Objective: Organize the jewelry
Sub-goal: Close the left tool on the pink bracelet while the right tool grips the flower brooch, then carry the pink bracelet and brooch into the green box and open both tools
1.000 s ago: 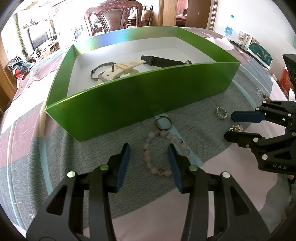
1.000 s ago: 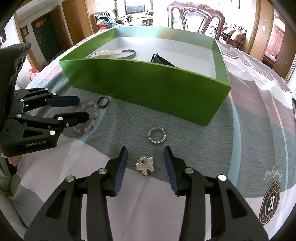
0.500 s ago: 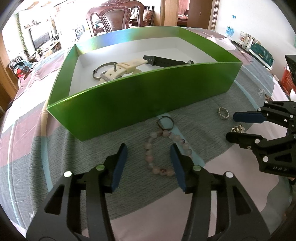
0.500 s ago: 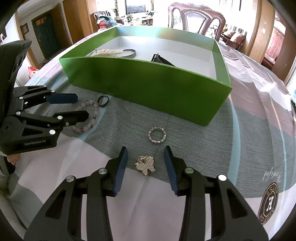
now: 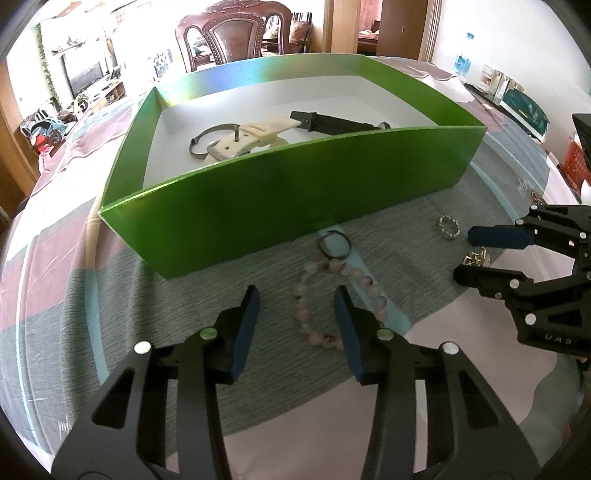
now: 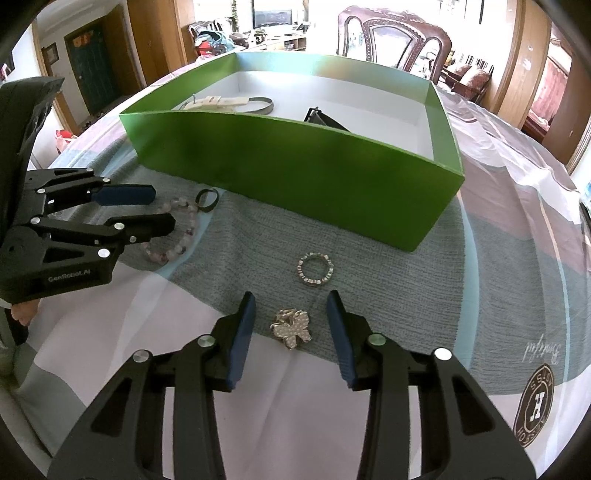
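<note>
A pink bead bracelet [image 5: 314,295] lies on the cloth in front of the green box [image 5: 295,199]. My left gripper [image 5: 295,306] is open with its jaws on either side of the bracelet's left part. A dark ring [image 5: 334,243] lies just beyond it. My right gripper [image 6: 291,314] is open around a silver flower brooch [image 6: 291,326]. A sparkly silver ring [image 6: 315,268] lies beyond the brooch. In the box lie a cream watch strap [image 5: 255,136], a black strap [image 5: 332,123] and a grey metal bangle [image 5: 207,142].
The table is covered with a striped cloth [image 6: 498,236] in grey, pink and white. Wooden chairs [image 6: 391,33] stand behind the box. A printed logo [image 6: 535,398] is on the cloth at the right.
My left gripper has shifted slightly left and the view has drawn back a little. My right gripper has stayed around the brooch. No jewelry has moved.
</note>
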### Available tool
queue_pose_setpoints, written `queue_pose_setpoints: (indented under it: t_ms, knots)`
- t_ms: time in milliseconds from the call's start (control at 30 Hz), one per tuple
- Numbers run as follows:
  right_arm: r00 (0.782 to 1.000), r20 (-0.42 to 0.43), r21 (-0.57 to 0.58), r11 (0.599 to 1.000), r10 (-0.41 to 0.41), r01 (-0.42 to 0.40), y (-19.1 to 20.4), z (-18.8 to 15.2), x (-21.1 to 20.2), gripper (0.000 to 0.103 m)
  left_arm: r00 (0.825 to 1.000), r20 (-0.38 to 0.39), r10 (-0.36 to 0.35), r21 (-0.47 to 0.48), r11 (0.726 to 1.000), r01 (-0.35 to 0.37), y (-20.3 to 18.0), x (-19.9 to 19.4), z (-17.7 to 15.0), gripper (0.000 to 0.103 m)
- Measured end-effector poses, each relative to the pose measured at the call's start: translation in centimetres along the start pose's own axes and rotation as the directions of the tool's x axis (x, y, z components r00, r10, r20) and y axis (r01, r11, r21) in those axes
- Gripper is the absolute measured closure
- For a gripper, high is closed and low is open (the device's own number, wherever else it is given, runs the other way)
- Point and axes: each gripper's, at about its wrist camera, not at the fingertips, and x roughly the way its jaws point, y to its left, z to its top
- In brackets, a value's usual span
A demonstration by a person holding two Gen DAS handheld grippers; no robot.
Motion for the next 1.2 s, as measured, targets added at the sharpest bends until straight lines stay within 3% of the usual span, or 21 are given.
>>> queue_pose_setpoints:
  t_ms: [67,167,500,1100,1200]
  knots:
    - [1.0,0.0,-0.002,1.0,0.001,-0.001,0.0,0.0,0.0,0.08,1.0,0.0,0.0,-0.001,1.0,0.0,0.0,0.0,0.0,0.061]
    - [1.0,0.0,0.0,1.0,0.001,-0.001,0.0,0.1,0.0,0.082,1.0,0.0,0.001,-0.001,1.0,-0.001,0.0,0.0,0.0,0.062]
    - [1.0,0.002,0.022,1.0,0.001,-0.001,-0.3,0.2,0.1,0.083,1.0,0.003,0.018,-0.048,0.999,-0.018,1.0,0.0,0.2,0.09]
    - [1.0,0.003,0.019,1.0,-0.001,0.001,-0.2,0.1,0.0,0.083,0.999,0.007,0.032,-0.04,0.999,-0.032,0.7,0.0,0.0,0.09]
    - [1.0,0.004,0.019,1.0,-0.002,0.002,-0.2,0.1,0.0,0.083,1.0,0.007,0.028,-0.038,0.999,-0.028,0.6,-0.1,0.1,0.095]
